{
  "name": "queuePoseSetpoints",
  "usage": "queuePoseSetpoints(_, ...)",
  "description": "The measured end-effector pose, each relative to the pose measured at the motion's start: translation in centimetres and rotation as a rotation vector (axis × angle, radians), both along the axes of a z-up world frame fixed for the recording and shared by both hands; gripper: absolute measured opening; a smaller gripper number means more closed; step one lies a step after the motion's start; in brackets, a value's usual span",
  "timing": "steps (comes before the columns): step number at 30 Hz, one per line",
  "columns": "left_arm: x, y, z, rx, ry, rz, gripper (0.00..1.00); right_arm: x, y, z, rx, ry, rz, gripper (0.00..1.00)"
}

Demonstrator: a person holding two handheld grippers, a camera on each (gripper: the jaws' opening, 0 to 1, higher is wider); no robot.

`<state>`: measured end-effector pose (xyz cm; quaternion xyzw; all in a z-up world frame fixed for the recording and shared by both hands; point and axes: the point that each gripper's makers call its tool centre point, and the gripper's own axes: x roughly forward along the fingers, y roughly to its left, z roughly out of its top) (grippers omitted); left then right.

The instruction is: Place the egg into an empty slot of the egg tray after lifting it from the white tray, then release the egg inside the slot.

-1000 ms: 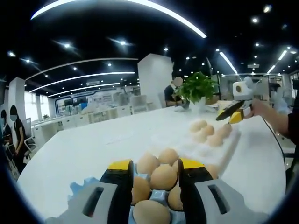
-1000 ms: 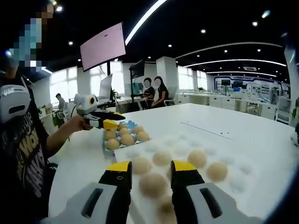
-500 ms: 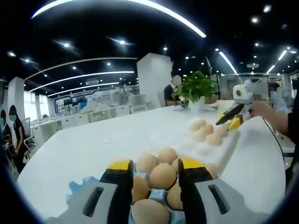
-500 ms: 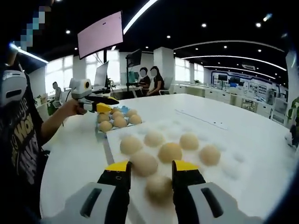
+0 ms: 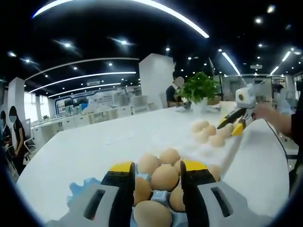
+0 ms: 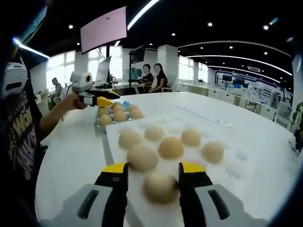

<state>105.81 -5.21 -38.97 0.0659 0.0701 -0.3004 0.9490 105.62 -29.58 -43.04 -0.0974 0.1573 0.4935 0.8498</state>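
Here, tan matte egg [image 6: 161, 187] between right gripper [image 6: 154, 174] jaws, unclasped.

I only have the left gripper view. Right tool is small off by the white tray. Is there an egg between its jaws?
Observer: In the right gripper view, the right tool is open, with an egg lying between its jaws on the white tray. I cannot tell whether the jaws touch it.
Operator: How many eggs are on that tray?
Observer: Six show there: the one between the jaws and five beyond it.
Operator: Where is my left tool from that side?
Observer: The left tool hovers over the blue egg tray, at the white tray's far left corner, held by a hand.
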Motion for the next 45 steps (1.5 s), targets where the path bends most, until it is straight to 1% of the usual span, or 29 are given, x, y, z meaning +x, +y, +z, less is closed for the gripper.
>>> queuePoseSetpoints(3, 0.0, 0.0, 0.0, 0.000, 0.001, -0.002, 0.39, 0.0, -0.1, -0.1, 0.020, 0.018, 0.000, 0.45)
queuePoseSetpoints(10, -0.2, 0.6, 0.1, 0.002, -0.001, 0.006, 0.39, -0.1, -0.1, 0.0, 0.036, 0.007, 0.001, 0.45)
queuePoseSetpoints(15, -0.3, 0.5, 0.0, 0.005, 0.002, 0.004, 0.39, -0.3, -0.1, 0.0, 0.035, 0.002, -0.001, 0.45)
queuePoseSetpoints(19, 0.0, 0.7, 0.1, 0.005, 0.001, 0.000, 0.39, -0.5, -0.1, 0.1, 0.039, -0.009, 0.002, 0.44)
queuePoseSetpoints(24, 0.2, 0.9, 0.1, 0.010, 0.002, 0.000, 0.39, -0.4, -1.1, 0.1, 0.048, -0.008, -0.002, 0.40)
queuePoseSetpoints(28, 0.2, 0.6, 0.0, 0.013, 0.005, -0.007, 0.39, -0.4, -1.6, 0.2, 0.042, -0.013, -0.008, 0.32)
queuePoseSetpoints(29, 0.2, 0.5, 0.1, 0.016, 0.003, -0.010, 0.39, 0.0, -2.0, 0.2, 0.039, -0.014, -0.011, 0.30)
queuePoseSetpoints(37, -0.1, 0.0, 0.5, 0.017, -0.006, -0.020, 0.39, 1.0, -2.8, 0.2, 0.028, -0.016, -0.015, 0.29)
queuePoseSetpoints(39, -0.2, -0.2, 0.5, 0.015, -0.008, -0.024, 0.39, 1.3, -3.0, 0.1, 0.037, -0.004, -0.024, 0.29)
queuePoseSetpoints(41, -0.3, -0.3, 0.5, 0.014, -0.009, -0.030, 0.39, 1.3, -2.9, 0.3, 0.072, 0.023, -0.041, 0.29)
queuePoseSetpoints(42, -0.3, -0.4, 0.5, 0.014, -0.008, -0.032, 0.39, 1.2, -2.9, 0.3, 0.094, 0.051, -0.050, 0.29)
queuePoseSetpoints(44, -0.3, -0.6, 0.5, 0.015, -0.007, -0.034, 0.39, 1.0, -2.7, 0.8, 0.147, 0.085, -0.070, 0.29)
queuePoseSetpoints(45, -0.3, -0.7, 0.4, 0.015, -0.007, -0.038, 0.39, 1.1, -2.8, 1.0, 0.156, 0.088, -0.074, 0.29)
